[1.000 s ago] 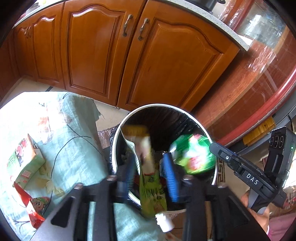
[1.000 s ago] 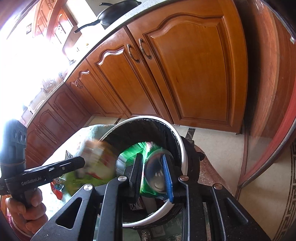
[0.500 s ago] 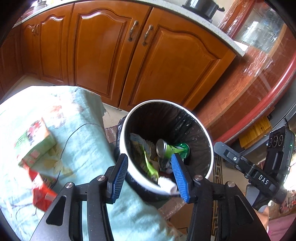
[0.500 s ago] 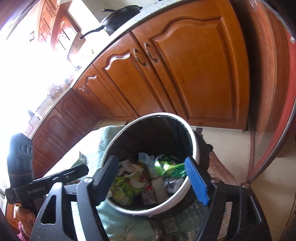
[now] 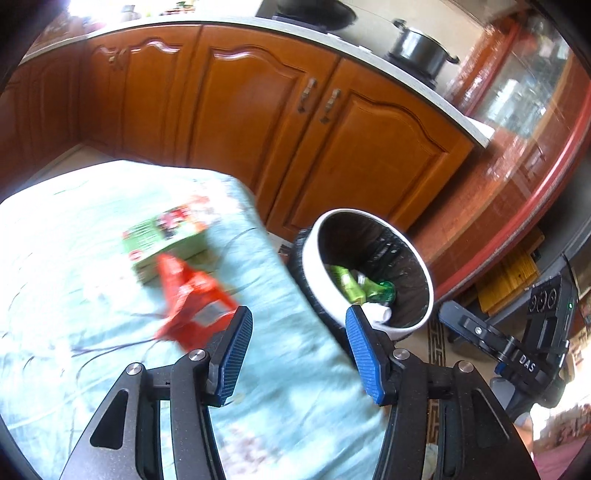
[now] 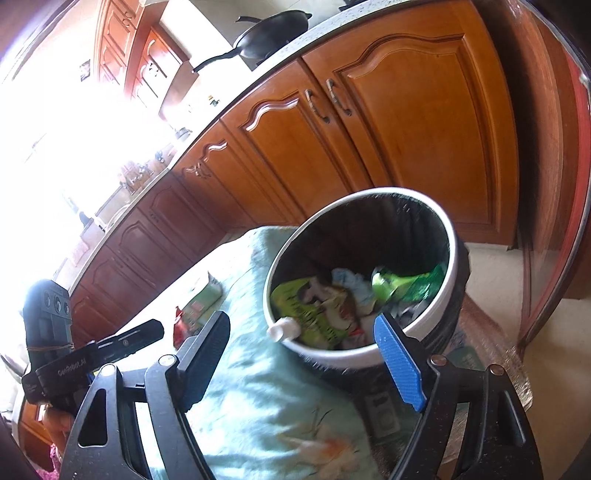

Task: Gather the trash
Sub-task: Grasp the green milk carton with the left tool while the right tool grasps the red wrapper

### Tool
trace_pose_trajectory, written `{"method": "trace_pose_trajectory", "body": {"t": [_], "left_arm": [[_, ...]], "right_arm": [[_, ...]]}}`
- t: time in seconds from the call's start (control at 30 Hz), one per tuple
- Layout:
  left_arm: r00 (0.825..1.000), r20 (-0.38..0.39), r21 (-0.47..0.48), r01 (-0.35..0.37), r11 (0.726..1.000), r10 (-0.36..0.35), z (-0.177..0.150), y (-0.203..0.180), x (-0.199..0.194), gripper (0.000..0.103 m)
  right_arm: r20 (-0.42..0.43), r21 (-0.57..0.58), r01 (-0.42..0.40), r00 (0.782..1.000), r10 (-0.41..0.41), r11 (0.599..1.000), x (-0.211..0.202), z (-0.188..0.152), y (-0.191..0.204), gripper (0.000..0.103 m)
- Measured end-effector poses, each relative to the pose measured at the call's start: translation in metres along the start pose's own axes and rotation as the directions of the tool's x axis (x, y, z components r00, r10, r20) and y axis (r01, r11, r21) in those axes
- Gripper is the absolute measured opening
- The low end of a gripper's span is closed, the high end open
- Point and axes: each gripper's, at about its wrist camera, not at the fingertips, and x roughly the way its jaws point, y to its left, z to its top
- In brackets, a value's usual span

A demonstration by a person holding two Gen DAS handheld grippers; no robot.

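Observation:
A white-rimmed trash bin (image 5: 308, 258) with a black liner stands beside the table and holds a green pouch (image 6: 310, 306), a green can (image 5: 382, 290) and other trash. It also shows in the right wrist view (image 6: 448, 273). My left gripper (image 5: 299, 350) is open and empty above the table's light green cloth (image 5: 74, 258). A red wrapper (image 5: 192, 299) and a green carton (image 5: 166, 236) lie on the cloth, just beyond the left gripper. My right gripper (image 6: 314, 354) is open and empty, in front of the bin's near rim.
Wooden cabinets (image 5: 258, 110) run behind the table and bin. A pot (image 5: 417, 51) and a pan (image 6: 273, 33) sit on the counter. A red-edged glass door (image 5: 535, 147) is at the right. The table edge drops beside the bin.
Both grippers opened and dropped the pouch and the can into the bin. The left gripper has since swung left over the table toward the red wrapper. The right gripper backed off slightly.

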Motion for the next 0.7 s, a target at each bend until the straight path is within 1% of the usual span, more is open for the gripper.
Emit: {"method": "trace_pose_trajectory", "body": {"t": [0.1, 0.2, 0.33, 0.5, 0.57, 0.7], "left_arm": [[1.0, 0.012, -0.024, -0.021, 0.999, 0.021, -0.008, 0.018, -0.015, 0.052], [0.998, 0.026, -0.028, -0.05, 0.998, 0.05, -0.015, 0.033, -0.03, 0.053], [0.996, 0.027, -0.048, -0.087, 0.995, 0.089, -0.022, 0.054, -0.044, 0.053], [0.992, 0.023, -0.076, -0.12, 0.99, 0.122, -0.022, 0.077, -0.051, 0.053], [0.991, 0.014, -0.07, -0.129, 0.989, 0.13, -0.021, 0.083, -0.049, 0.055], [0.988, 0.002, -0.049, -0.157, 0.986, 0.157, -0.02, 0.095, -0.045, 0.056]], "right_arm": [[-0.012, -0.006, -0.016, 1.0, 0.016, 1.0, 0.001, -0.01, 0.01, 0.082], [-0.022, -0.022, -0.034, 0.999, 0.034, 0.999, 0.003, -0.019, 0.021, 0.082], [-0.051, -0.043, -0.052, 0.997, 0.049, 0.998, 0.012, -0.028, 0.035, 0.082], [-0.084, -0.063, -0.071, 0.994, 0.065, 0.995, 0.026, -0.035, 0.05, 0.082], [-0.097, -0.074, -0.08, 0.993, 0.072, 0.994, 0.032, -0.037, 0.056, 0.082], [-0.119, -0.099, -0.1, 0.989, 0.088, 0.99, 0.04, -0.039, 0.069, 0.082]]}}
